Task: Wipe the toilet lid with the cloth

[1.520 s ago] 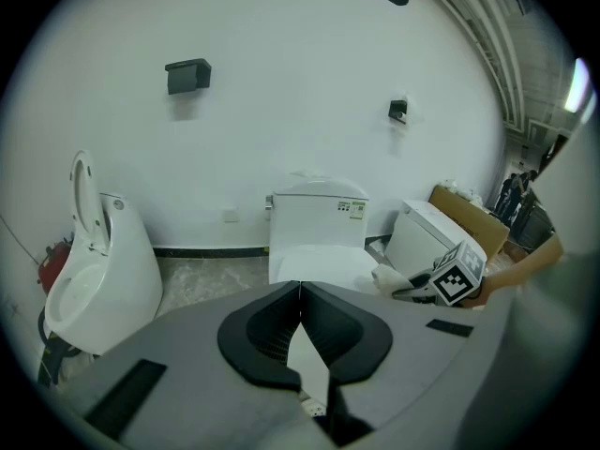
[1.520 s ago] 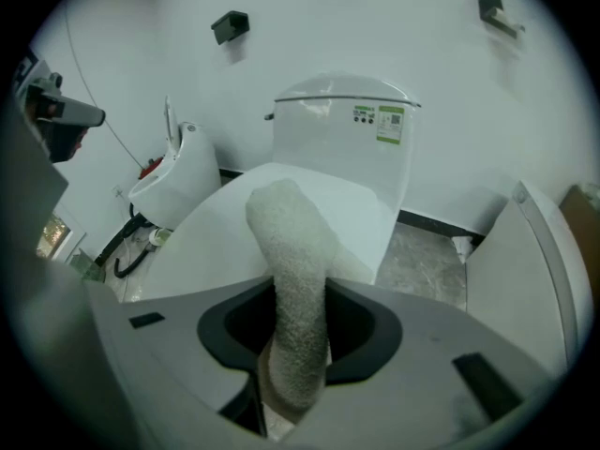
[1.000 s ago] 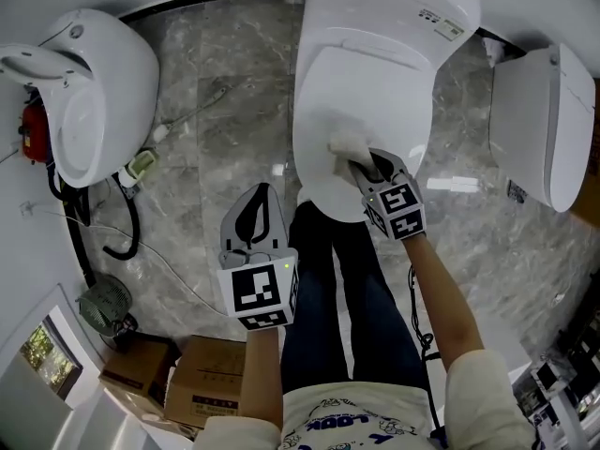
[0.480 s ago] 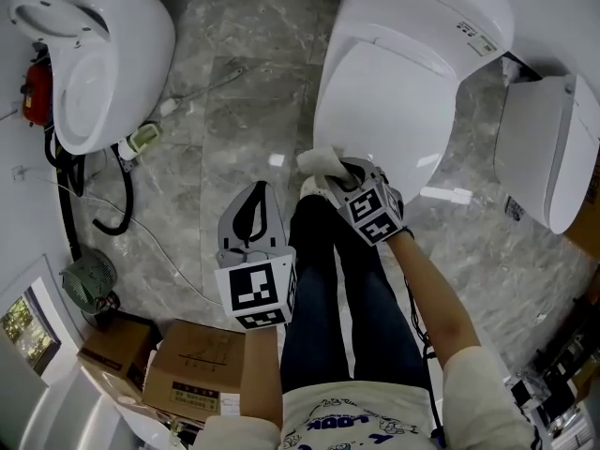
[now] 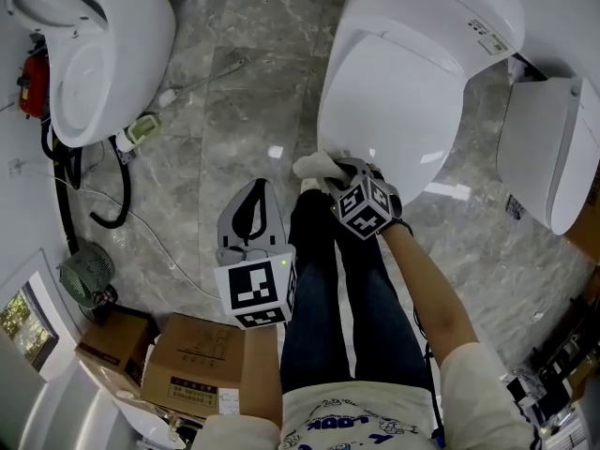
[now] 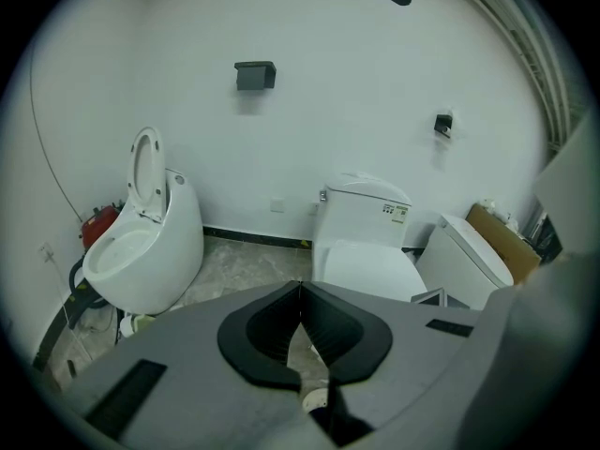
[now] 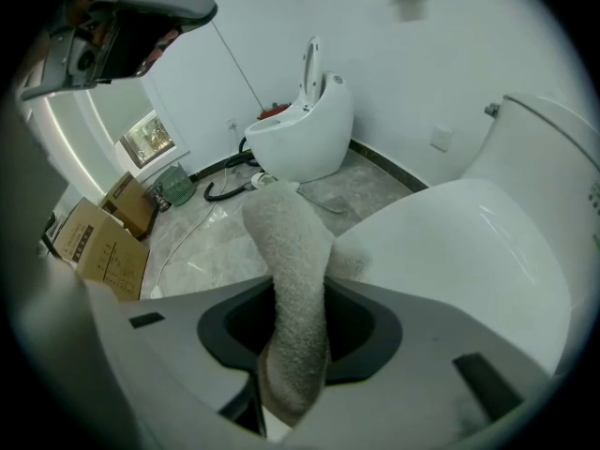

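Note:
The white toilet with its shut lid stands ahead of me; the same lid fills the right of the right gripper view and shows small as the lid in the left gripper view. My right gripper is shut on a pale cloth, which hangs at the lid's front left edge. In the right gripper view the cloth stands up between the jaws. My left gripper is held lower left, over the floor, jaws shut with nothing in them.
A second toilet with a raised seat stands at the left, with black hoses beside it. A third white toilet is at the right. Cardboard boxes and a small fan sit at the lower left. My legs are below the lid.
My right gripper has drawn the cloth from the middle of the lid down and left to its front edge. The left gripper has hardly moved.

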A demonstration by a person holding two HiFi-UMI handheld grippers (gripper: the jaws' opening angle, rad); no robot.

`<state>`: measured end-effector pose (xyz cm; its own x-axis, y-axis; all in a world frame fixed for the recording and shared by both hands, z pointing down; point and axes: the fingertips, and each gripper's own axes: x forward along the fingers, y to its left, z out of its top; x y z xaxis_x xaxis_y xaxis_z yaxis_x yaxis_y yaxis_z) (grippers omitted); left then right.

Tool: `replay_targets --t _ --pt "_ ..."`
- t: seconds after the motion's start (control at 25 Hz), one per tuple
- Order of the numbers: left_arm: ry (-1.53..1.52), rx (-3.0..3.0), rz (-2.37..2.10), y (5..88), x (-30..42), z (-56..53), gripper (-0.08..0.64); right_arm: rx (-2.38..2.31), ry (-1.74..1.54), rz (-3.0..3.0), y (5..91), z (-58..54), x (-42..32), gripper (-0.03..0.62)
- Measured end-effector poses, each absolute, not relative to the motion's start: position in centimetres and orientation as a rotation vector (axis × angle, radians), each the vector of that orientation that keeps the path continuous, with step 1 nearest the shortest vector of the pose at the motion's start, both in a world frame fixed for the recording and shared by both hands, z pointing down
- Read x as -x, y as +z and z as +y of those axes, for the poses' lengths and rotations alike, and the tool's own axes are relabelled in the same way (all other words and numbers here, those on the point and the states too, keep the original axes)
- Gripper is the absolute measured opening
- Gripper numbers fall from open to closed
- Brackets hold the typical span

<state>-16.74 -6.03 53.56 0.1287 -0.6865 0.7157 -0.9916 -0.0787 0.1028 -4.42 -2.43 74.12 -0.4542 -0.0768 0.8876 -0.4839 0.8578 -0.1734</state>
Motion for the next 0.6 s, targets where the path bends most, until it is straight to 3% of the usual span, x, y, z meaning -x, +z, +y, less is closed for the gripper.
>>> replay_targets --t 0.6 --pt "0.706 -1.899 -1.551 53.6 13.8 -8.3 0.005 -0.373 0.52 -2.011 74.2 -0.6 1.9 0.12"
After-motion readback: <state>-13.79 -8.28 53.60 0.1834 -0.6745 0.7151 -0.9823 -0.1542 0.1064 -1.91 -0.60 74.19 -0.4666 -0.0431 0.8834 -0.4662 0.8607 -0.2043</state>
